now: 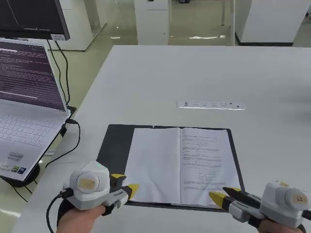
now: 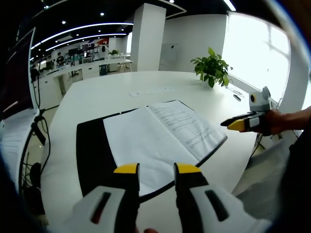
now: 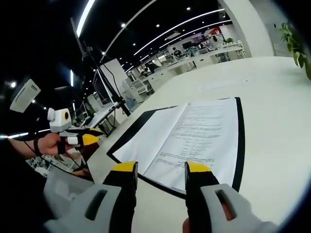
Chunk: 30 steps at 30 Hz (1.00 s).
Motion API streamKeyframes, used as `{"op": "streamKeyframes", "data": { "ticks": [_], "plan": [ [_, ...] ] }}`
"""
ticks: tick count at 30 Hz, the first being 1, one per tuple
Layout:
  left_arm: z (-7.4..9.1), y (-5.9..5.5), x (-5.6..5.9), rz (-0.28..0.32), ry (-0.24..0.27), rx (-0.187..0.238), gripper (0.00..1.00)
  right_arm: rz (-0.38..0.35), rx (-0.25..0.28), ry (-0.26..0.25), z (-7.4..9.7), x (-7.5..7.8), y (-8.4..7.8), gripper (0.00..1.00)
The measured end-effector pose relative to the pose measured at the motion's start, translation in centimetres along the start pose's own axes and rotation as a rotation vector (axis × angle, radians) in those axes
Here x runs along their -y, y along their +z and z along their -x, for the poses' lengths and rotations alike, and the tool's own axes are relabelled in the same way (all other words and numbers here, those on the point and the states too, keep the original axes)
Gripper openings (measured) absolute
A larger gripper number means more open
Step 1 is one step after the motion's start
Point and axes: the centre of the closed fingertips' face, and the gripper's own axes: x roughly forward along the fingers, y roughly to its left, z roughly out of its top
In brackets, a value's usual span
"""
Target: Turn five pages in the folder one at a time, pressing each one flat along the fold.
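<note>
The folder (image 1: 115,145) lies open and flat on the white table (image 1: 146,77), near the person's edge, its black cover showing around the paper. The left-hand page (image 1: 153,162) is blank and the right-hand page (image 1: 206,160) carries printed text. Both sit flat either side of the fold (image 1: 180,165), and no sheet is lifted or curled.

The left gripper (image 1: 125,183) hovers just short of the folder's near left corner and the right gripper (image 1: 224,194) just short of its near right corner. Neither touches the paper. In the left gripper view the jaws of the left gripper (image 2: 157,170) stand apart with nothing between them, and the right gripper view shows the right gripper (image 3: 162,167) spread the same way, empty, aimed at the printed page (image 3: 204,133).

How many of the five turns are done cannot be read from these pictures, since the thickness of the stacks on each side is too small to judge. As things lie, no turn is under way. The likely next step is for the right gripper to catch the printed page's edge, with the lift, the carry over the fold and the pressing flat all left to do for that page. A laptop (image 1: 26,111) sits well to the left, clear of the work.
</note>
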Motion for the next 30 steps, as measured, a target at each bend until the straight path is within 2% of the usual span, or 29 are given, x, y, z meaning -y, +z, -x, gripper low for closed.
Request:
{"op": "streamKeyframes", "data": {
  "ticks": [5, 14, 19, 23, 28, 30],
  "plan": [
    [1.2, 1.7, -0.3, -0.026, 0.011, 0.032, 0.34, 0.021, 0.024, -0.012, 1.2, -0.3, 1.1, 0.44],
    [3.4, 3.3, -0.8, -0.043, 0.035, 0.077, 0.44, 0.058, 0.044, -0.059, 3.8, -0.2, 1.6, 0.52],
    [4.2, 3.2, -1.2, -0.033, 0.057, 0.078, 0.52, 0.101, 0.038, -0.085, 5.5, 0.0, 2.2, 0.59],
    [4.5, 2.4, -1.6, -0.006, 0.085, 0.067, 0.58, 0.1, 0.058, -0.105, 6.8, 0.7, 2.8, 0.63],
    [4.7, 1.8, -1.3, 0.017, 0.09, 0.057, 0.65, 0.101, 0.039, -0.132, 7.7, 1.4, 2.2, 0.68],
    [4.7, 2.3, -0.8, 0.035, 0.076, 0.105, 0.69, 0.108, 0.021, -0.139, 7.8, 1.4, 1.7, 0.7]
  ]
}}
